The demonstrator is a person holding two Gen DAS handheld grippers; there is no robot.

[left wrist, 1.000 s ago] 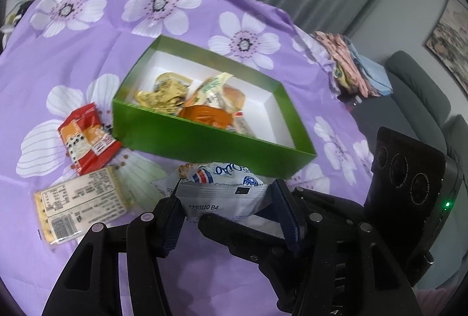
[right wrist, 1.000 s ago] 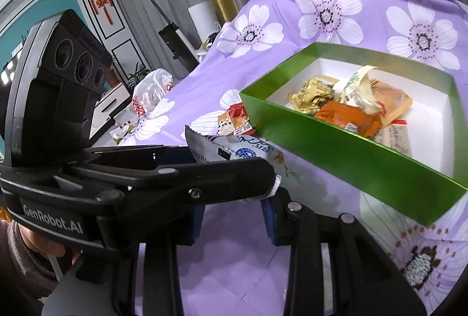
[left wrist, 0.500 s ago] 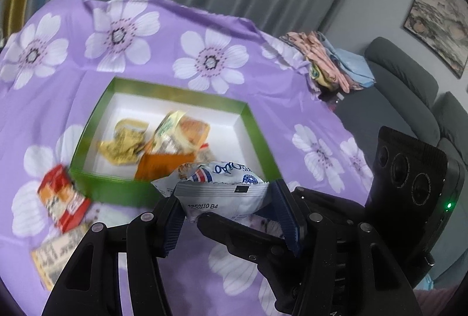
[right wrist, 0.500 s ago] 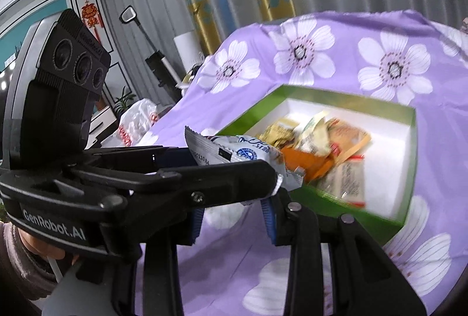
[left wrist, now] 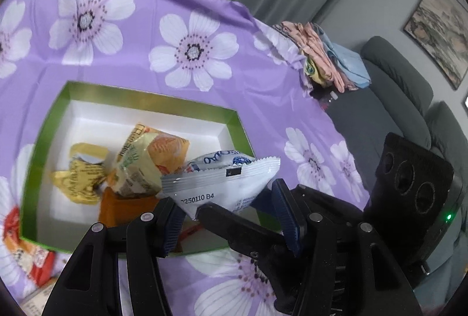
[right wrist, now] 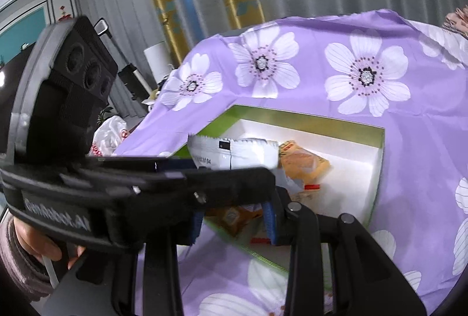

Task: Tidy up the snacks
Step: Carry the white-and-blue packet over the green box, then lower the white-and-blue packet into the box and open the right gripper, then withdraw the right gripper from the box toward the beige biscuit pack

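**Flowered cloth with a box and loose packets**

A purple cloth (left wrist: pixel 248 99) printed with white flowers covers the surface. A green box (left wrist: pixel 44 140) sits on it at centre left. At the lower left edge, a red snack packet (left wrist: pixel 35 260) lies just outside the box.

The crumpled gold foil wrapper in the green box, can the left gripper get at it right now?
Probably not: the left gripper is shut on the white snack packet, so its jaws are occupied.

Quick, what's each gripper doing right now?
Left gripper: jaws closed on the white snack packet.
Right gripper: cannot be told; the left gripper blocks its jaws.
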